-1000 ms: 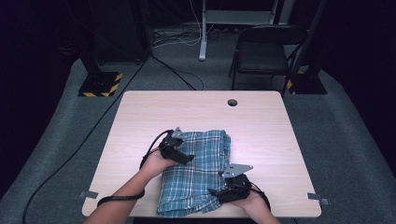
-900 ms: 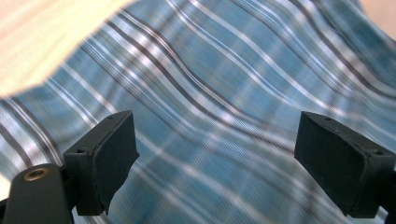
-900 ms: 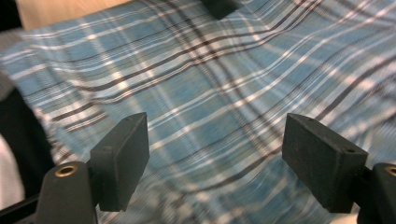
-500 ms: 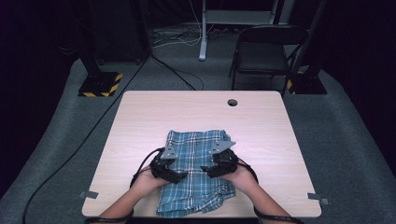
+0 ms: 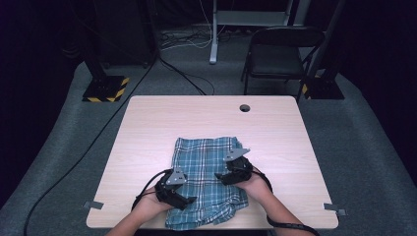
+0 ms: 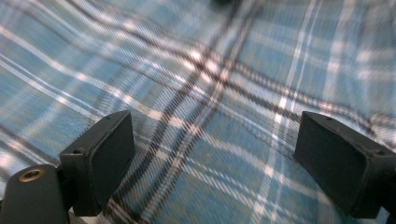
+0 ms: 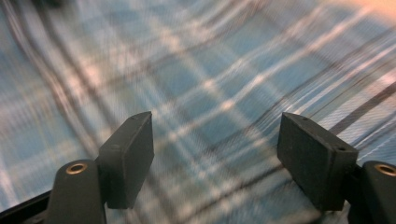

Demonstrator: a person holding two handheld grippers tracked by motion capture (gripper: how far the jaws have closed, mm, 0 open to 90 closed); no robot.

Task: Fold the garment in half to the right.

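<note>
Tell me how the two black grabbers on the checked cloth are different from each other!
The left gripper sits nearer the table's front edge, over the cloth's left side; the right gripper sits farther up, toward the cloth's right side. The right gripper's grey three-cornered plate stands up more plainly than the left gripper's. They share a lot: both are black, both are held in a hand, and both have jaws spread open over the blue plaid cloth, with no fabric pinched.

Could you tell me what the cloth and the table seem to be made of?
The cloth looks like soft woven fabric, likely cotton: a blue plaid of crossing dark and white threads, matte, with rumpled edges. The table looks like pale wood or wood-look laminate: faint grain, smooth satin top; which one is unclear.
</note>
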